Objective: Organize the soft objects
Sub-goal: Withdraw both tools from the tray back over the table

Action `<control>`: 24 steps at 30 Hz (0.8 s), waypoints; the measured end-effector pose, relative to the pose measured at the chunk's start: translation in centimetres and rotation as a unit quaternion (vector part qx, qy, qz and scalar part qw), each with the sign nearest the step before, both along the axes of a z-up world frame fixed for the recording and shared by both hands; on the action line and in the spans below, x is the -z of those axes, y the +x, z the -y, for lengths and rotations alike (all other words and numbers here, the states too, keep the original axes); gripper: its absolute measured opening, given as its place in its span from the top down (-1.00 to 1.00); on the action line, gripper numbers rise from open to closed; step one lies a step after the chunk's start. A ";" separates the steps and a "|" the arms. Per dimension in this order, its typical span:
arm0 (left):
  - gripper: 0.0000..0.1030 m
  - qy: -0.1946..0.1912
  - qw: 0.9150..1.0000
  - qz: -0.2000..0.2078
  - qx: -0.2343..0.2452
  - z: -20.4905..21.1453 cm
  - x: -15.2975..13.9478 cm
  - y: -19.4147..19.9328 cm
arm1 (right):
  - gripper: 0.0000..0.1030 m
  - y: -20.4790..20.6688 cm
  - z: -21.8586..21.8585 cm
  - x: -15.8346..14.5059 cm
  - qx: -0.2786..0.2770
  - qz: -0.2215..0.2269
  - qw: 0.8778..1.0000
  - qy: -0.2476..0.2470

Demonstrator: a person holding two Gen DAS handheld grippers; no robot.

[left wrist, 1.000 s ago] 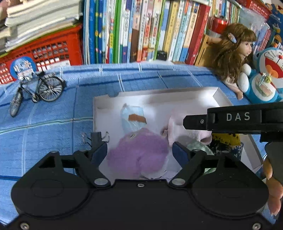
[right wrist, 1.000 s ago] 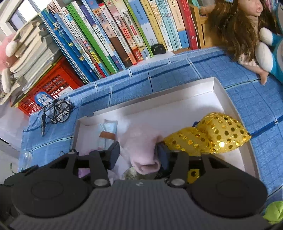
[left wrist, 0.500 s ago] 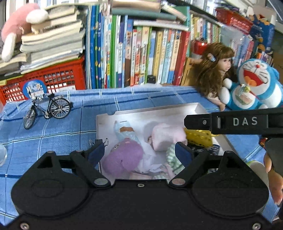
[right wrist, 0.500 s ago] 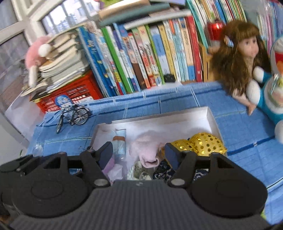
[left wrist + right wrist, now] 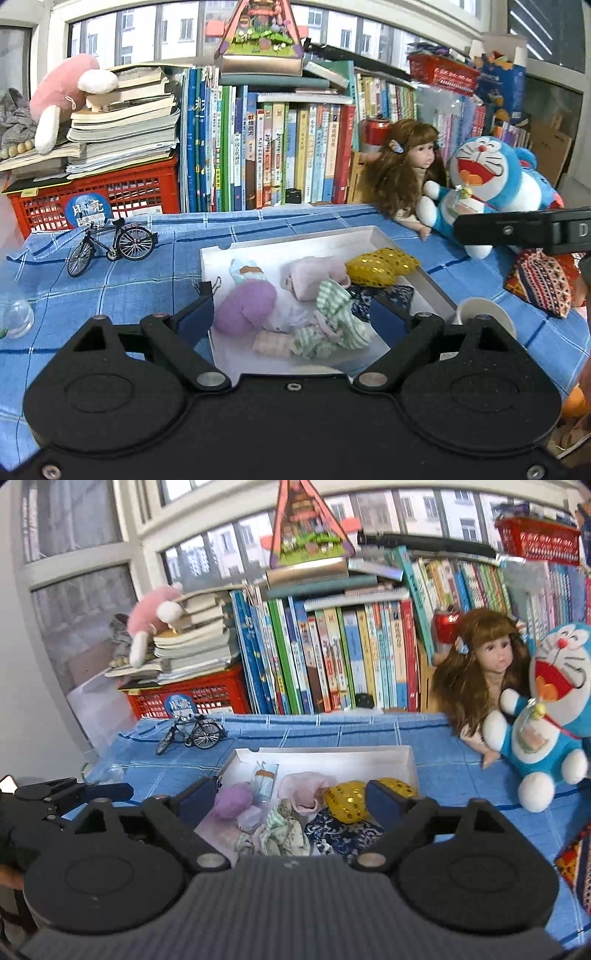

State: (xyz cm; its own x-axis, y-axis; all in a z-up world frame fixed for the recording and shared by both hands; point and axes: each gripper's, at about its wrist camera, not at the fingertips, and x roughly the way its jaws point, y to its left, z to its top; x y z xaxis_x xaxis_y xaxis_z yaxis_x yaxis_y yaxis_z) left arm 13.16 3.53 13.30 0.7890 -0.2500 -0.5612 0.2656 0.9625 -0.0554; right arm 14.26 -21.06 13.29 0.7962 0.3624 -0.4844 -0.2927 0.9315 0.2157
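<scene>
The shallow white cardboard tray [image 5: 373,233] on the blue checked cloth [image 5: 110,295] is already holding a fuzzy purple pompom [image 5: 245,304], a folded pale pink cloth [image 5: 314,275], a gold sequinned pouch [image 5: 382,266], a crumpled green-striped fabric [image 5: 332,321] and a dark blue patterned cloth [image 5: 384,295]. The left gripper [image 5: 291,317] and the right gripper [image 5: 290,797] are both opening, hovering above the tray with nothing between their jaws. The sorting is looking nearly done; a red patterned fabric pouch [image 5: 541,282] is lying outside, right of the tray, probably next.
</scene>
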 end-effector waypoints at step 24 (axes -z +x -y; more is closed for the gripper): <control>-0.84 -0.015 0.998 0.033 -0.045 -2.7 5.0 -9.6 | -1.00 -9.3 6.3 4.9 0.027 0.091 0.995 -0.040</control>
